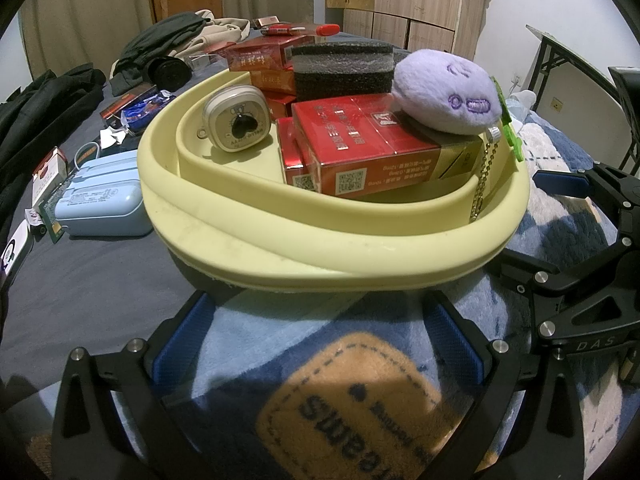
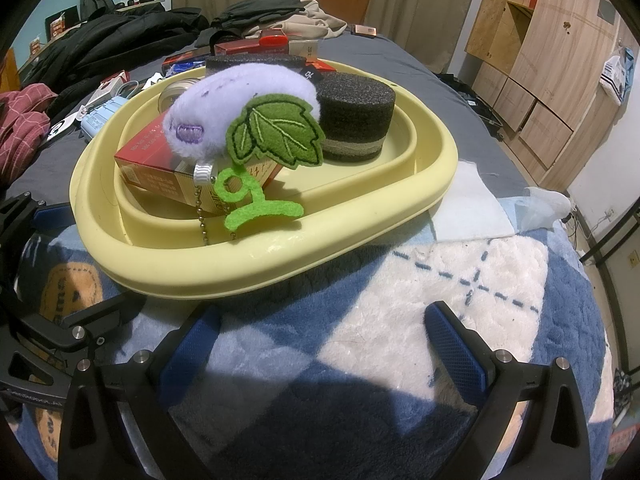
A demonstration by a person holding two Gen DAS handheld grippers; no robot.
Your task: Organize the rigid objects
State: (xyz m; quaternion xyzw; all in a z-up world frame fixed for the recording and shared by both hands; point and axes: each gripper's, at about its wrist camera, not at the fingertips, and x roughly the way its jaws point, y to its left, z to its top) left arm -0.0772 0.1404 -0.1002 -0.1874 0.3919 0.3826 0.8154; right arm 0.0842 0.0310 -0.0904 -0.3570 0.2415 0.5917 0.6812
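In yellow basin (image 1: 280, 240): red boxes (image 1: 360, 148), plush (image 1: 448, 92); both tongs empty, spread.

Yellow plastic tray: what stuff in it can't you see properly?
- Left wrist view: the purple plush toy covers part of the red cardboard boxes.
- Left wrist view: the boxes hide the bottom of the dark foam sponge.
- Right wrist view: the plush hides most of the round silver tin.
- Both views: box print too small to read; yellow plastic tray floor mostly covered.
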